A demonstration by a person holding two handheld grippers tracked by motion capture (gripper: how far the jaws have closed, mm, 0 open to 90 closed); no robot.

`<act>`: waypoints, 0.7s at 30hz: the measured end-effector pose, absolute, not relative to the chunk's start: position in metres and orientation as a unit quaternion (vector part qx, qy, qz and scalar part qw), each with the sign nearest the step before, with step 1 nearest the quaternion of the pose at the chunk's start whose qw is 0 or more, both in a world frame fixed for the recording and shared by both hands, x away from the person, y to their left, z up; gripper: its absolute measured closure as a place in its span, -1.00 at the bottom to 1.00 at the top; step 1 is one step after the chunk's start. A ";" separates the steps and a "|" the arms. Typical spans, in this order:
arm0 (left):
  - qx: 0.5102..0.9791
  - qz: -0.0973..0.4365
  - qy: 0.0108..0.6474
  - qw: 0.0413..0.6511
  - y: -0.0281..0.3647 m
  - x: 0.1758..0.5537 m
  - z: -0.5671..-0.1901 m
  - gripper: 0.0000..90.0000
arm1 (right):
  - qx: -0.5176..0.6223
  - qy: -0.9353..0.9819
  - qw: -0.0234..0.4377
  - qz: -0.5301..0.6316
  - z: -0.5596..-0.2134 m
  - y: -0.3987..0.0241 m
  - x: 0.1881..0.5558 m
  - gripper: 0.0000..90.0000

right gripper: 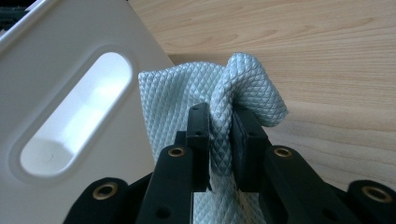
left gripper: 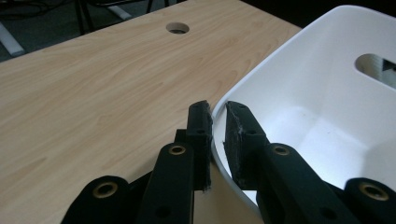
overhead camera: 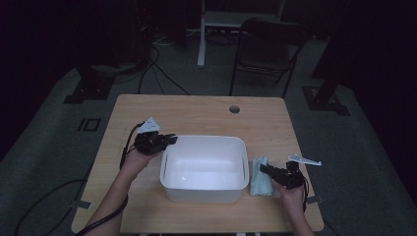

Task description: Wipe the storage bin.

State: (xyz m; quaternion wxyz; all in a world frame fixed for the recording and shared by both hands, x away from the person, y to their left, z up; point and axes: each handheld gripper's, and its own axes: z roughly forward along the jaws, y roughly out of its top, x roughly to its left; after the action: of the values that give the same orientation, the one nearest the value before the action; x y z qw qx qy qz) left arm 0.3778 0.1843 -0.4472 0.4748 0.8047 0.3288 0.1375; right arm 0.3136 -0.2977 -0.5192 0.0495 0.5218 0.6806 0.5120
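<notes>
A white plastic tub point(overhead camera: 204, 139) stands in the middle of the wooden table point(overhead camera: 196, 110). My left gripper point(overhead camera: 169, 140) is at its far left corner. In the left gripper view the tub's thin rim point(left gripper: 261, 74) runs between the two jaws of that gripper point(left gripper: 218, 109), which are shut on it. A pale blue quilted cloth point(overhead camera: 259, 182) lies bunched against the tub's right wall. My right gripper point(overhead camera: 263, 168) is shut on a fold of that cloth point(right gripper: 247, 84), beside the tub's handle slot point(right gripper: 70, 126); the jaws point(right gripper: 219, 114) pinch it tight.
A round cable hole point(overhead camera: 234, 108) sits near the table's far edge. A dark folding chair point(overhead camera: 268, 44) and a white stand point(overhead camera: 201, 34) are on the floor behind the table. Cables trail from both grippers off the near edge.
</notes>
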 end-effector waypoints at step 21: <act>0.806 0.138 0.323 0.477 0.180 0.378 -0.447 0.73 | 0.524 0.679 0.046 0.512 -0.521 -0.299 0.314 0.75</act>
State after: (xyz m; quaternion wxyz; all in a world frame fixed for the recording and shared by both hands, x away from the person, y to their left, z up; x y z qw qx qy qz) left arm 0.3784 0.1805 -0.4469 0.4768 0.8059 0.3227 0.1382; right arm 0.3136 -0.2988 -0.5206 0.0459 0.5240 0.6790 0.5121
